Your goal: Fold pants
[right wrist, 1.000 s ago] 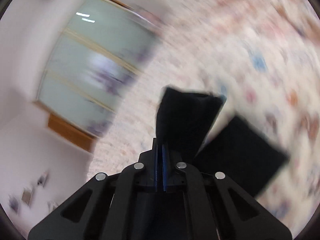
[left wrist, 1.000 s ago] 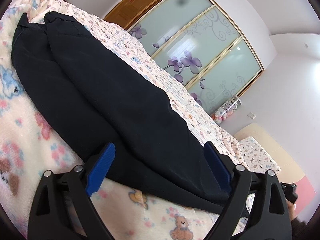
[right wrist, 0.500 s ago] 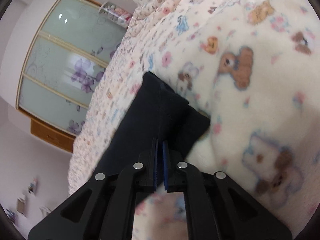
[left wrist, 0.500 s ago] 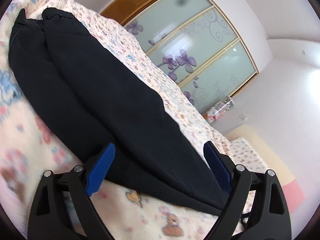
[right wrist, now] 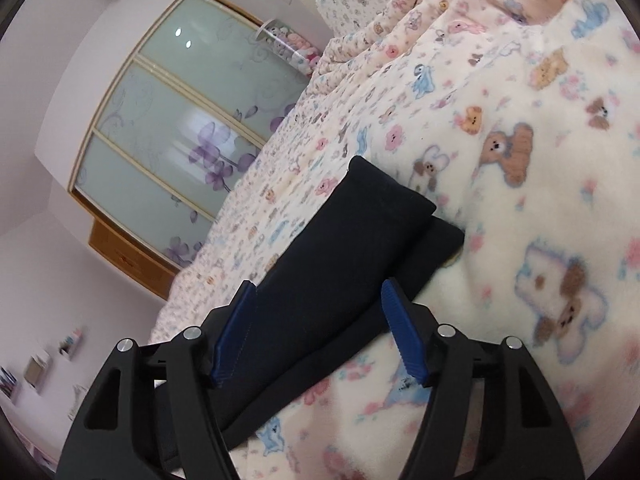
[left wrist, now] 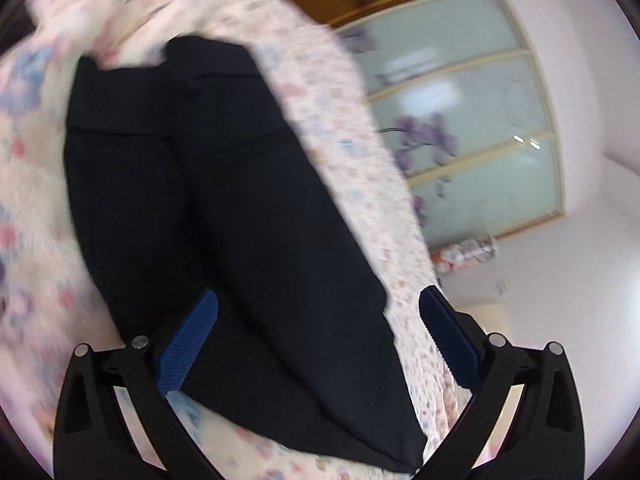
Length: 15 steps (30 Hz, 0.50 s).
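Across the blurred blanket (left wrist: 32, 208), both grippers' jaws are opening, gripping nothing, over partly cropped pants (left wrist: 224, 200).

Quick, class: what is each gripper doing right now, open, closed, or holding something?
Left gripper: jaws opening wide, holding nothing; the dark pants lie beyond it.
Right gripper: jaws opening, pads clear of the pant legs.
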{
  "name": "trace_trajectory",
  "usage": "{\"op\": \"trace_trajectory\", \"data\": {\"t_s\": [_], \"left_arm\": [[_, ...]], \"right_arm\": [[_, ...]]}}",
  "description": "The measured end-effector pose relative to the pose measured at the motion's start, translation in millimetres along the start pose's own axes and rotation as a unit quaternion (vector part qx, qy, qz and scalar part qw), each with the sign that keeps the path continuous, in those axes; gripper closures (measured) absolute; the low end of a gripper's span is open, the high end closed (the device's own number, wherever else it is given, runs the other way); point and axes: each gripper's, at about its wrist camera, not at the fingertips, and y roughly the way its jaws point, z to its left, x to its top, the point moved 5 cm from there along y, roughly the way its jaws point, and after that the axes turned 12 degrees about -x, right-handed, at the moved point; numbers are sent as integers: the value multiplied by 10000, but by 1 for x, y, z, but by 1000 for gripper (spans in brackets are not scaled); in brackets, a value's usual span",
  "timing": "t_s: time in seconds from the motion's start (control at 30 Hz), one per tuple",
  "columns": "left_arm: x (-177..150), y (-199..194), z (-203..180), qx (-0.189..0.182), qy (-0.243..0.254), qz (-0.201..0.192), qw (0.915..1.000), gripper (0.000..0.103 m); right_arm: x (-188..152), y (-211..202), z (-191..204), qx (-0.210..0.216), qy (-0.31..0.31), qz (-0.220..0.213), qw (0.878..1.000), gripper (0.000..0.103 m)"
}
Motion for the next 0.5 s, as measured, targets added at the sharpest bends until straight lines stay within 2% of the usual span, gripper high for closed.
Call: {"op": "trace_trajectory", "data": {"t_s": [0.07,0.1,0.23,0.3,0.37,0.43,0.47,0.5], "left_arm": [[7,6,14,92,-333,-58,9994,3],[10,7,15,98,-349,-119,9993,4],[30,17,11,103,-213,-420,9988,4],[39,23,14,203,-141,-436,9987,7],[44,22,17,206,-165,-520,9983,27],[44,19,17,98,-170,-559,9982,68],[45,17,19,107,-210,-580,9980,76],[43,16,20,164,-215,-581,9979,93]], "right_arm": [[1,-1,-2,60,84,3,9999,35],[1,0,-1,59,91,11,9999,34],[-1,1,3,25,-8,54,10000,30],[-1,1,4,39,-31,55,10000,30],[-1,1,3,73,1,60,10000,29],[0,0,2,99,44,53,9999,29],[0,1,2,95,46,52,9999,29],[0,1,2,87,38,51,9999,29]]}}
